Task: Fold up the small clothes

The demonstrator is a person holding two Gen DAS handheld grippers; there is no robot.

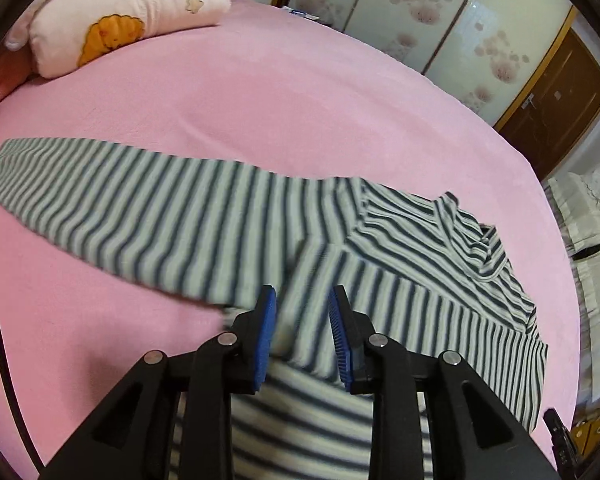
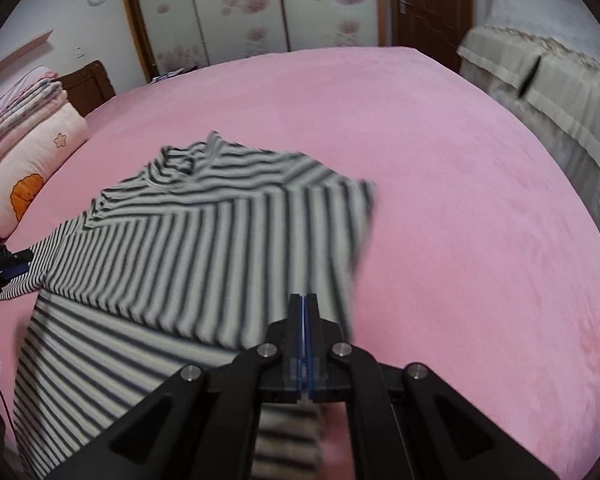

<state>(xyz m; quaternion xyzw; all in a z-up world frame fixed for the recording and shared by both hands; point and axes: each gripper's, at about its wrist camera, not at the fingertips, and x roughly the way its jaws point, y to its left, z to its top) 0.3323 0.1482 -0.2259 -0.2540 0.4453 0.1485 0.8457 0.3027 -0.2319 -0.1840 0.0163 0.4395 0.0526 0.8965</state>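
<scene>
A striped long-sleeved shirt (image 1: 204,216) lies spread on a bed covered by a pink sheet (image 1: 300,92), collar towards the far edge where the wardrobe doors stand, hem towards the near edge. In the left wrist view, the left gripper (image 1: 302,312) hovers over the cloth where one sleeve joins the body; its blue pads stand narrowly apart, striped cloth shows in the gap, but whether they pinch it cannot be told. That sleeve runs out long and flat towards the left edge of the bed, near a pink pillow (image 1: 132,20) with an orange print. In the right wrist view, the right gripper (image 2: 305,308) has its pads pressed together on the shirt's right side, where cloth appears lifted and already laid over the body. The shirt's long axis runs from near edge to far edge, straight ahead of both grippers. The outstretched sleeve lies nearest the left gripper, so folding it inward likely falls to that hand.
</scene>
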